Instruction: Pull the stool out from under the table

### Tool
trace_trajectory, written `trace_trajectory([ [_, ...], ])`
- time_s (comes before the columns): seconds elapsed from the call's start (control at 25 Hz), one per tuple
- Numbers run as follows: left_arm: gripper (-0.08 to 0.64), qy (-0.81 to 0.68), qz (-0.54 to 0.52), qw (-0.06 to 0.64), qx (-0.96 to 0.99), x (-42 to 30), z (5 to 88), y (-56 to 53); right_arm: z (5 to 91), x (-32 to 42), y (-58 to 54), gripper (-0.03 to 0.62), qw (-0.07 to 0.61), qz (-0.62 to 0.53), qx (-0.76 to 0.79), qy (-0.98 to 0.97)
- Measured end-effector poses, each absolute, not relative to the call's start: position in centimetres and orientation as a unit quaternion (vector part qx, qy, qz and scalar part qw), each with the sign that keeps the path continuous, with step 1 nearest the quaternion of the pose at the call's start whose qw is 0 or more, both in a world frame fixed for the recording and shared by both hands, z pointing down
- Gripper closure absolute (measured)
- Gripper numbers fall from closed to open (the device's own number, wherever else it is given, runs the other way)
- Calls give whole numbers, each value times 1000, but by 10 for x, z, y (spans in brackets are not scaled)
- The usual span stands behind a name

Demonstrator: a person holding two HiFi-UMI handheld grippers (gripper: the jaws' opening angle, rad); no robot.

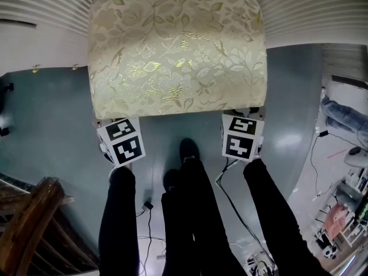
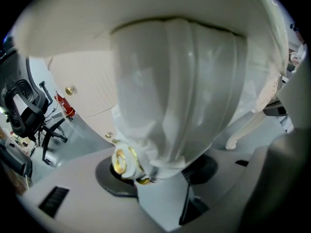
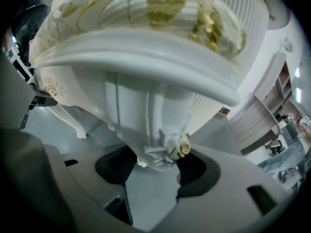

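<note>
1. Two grippers are holding the stool (image 1: 175, 50) at its near corners, one on each side of the person's black-trousered legs (image 1: 190, 211).
2. The left gripper (image 2: 158, 176) is clamping the carved white near-left leg (image 2: 175, 91), which is filling the gap between its grey fingers (image 2: 77, 193).
3. The right gripper (image 3: 155, 171) is clamping the near-right leg (image 3: 141, 125), with a gold-trimmed rosette (image 3: 183, 147) sitting just above the fingers.
4. Beyond both sets of fingertips, the stool is standing on the grey floor (image 1: 52, 131), its gold floral cushion lying above the fingers and its far edge meeting the white ribbed table (image 1: 52, 7).
</note>
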State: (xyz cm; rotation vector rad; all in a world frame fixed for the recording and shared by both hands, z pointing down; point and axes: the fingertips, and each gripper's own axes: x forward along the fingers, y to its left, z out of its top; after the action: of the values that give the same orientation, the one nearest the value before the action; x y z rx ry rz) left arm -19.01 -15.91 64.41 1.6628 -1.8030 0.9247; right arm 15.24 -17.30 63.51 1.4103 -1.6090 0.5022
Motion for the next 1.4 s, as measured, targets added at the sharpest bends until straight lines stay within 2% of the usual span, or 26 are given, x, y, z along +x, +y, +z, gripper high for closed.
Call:
trace_trajectory([
  [1.4, 299, -650, 381, 266, 601, -199, 638, -151, 636, 146, -158, 334, 470, 248, 562, -634],
])
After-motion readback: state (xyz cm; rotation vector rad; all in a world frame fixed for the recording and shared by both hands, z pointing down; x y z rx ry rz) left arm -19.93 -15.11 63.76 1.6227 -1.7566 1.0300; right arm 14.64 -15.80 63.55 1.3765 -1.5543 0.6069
